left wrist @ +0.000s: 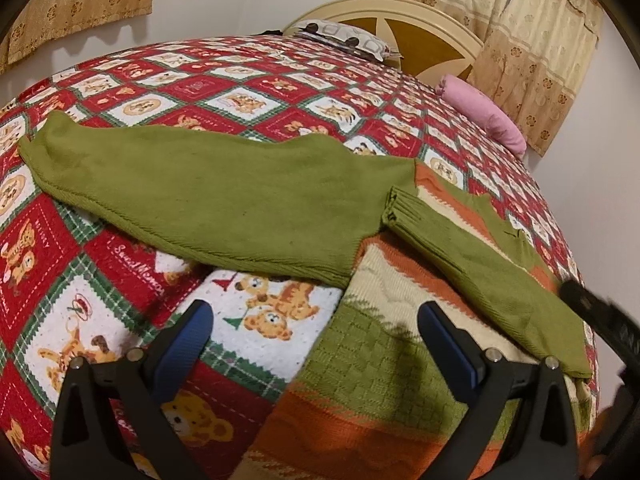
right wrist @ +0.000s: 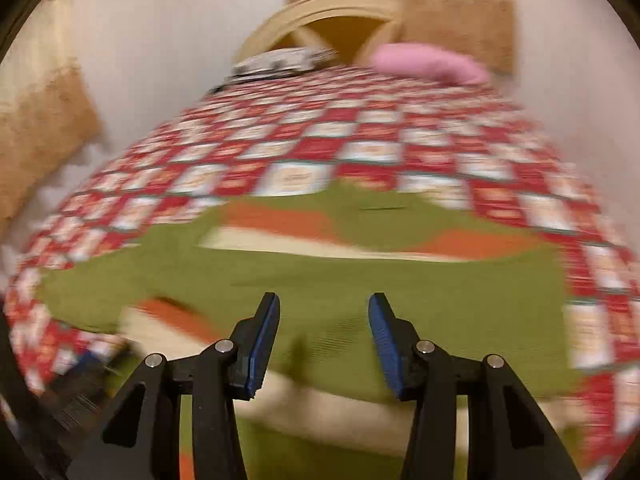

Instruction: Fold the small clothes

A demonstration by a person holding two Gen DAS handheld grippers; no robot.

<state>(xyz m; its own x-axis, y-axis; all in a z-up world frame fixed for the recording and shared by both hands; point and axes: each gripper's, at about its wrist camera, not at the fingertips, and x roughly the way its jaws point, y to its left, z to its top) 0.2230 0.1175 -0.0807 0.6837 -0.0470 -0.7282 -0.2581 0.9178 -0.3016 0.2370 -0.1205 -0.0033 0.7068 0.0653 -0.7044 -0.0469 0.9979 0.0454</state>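
A knitted sweater point(left wrist: 380, 380), green with orange and cream bands, lies flat on a red teddy-bear bedspread point(left wrist: 120, 272). One green sleeve point(left wrist: 200, 200) stretches out to the left. The other sleeve point(left wrist: 480, 272) is folded across the body, cuff near the middle. My left gripper point(left wrist: 316, 320) is open wide just above the sweater's lower left edge, nothing between its blue pads. The right wrist view is motion-blurred. It shows the sweater point(right wrist: 320, 280) under my right gripper point(right wrist: 324, 312), which is open over the folded sleeve and holds nothing.
A patterned pillow point(left wrist: 344, 38) and a pink cushion point(left wrist: 488, 120) lie at the head of the bed by the cream headboard point(left wrist: 420, 40). Floral curtains point(left wrist: 540, 40) hang behind. A black tool part point(left wrist: 600, 320) pokes in at the right edge.
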